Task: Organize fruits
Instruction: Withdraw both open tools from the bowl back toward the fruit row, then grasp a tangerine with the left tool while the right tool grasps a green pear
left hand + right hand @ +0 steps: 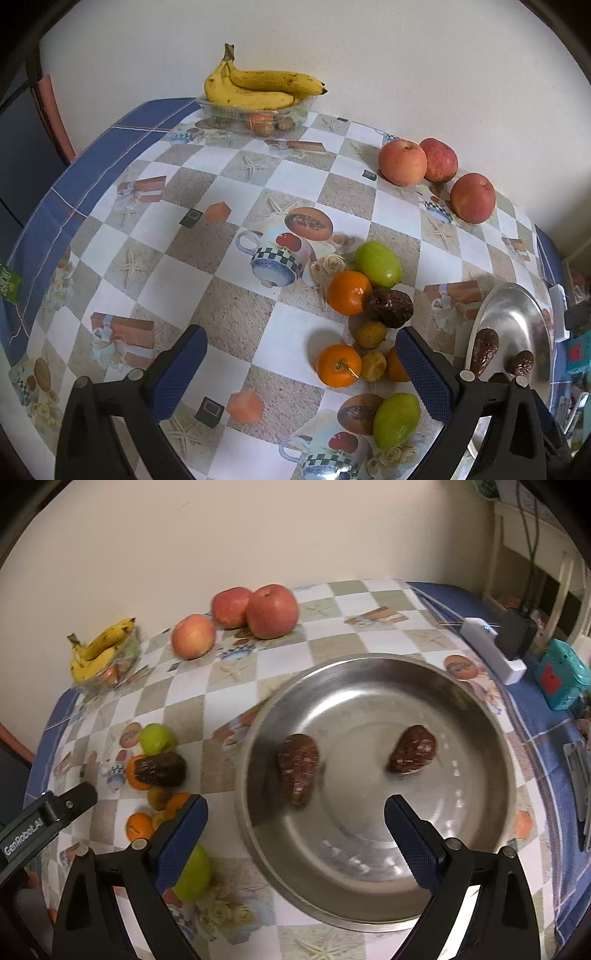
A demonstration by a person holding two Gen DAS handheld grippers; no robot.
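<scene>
wrinkled brown dates (298,768) on round steel plate (480,716), right gripper (295,834) spread wide; left gripper (301,365) likewise apart, glossy mandarin (339,365) at 3 o'clock.

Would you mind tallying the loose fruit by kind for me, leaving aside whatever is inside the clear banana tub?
Apples: 3
Oranges: 3, one partly hidden behind the left gripper's fingers
Green fruits: 2
Small yellow-brown fruits: 2
Dark wrinkled fruits: 3, two in the metal bowl
Total: 13
</scene>
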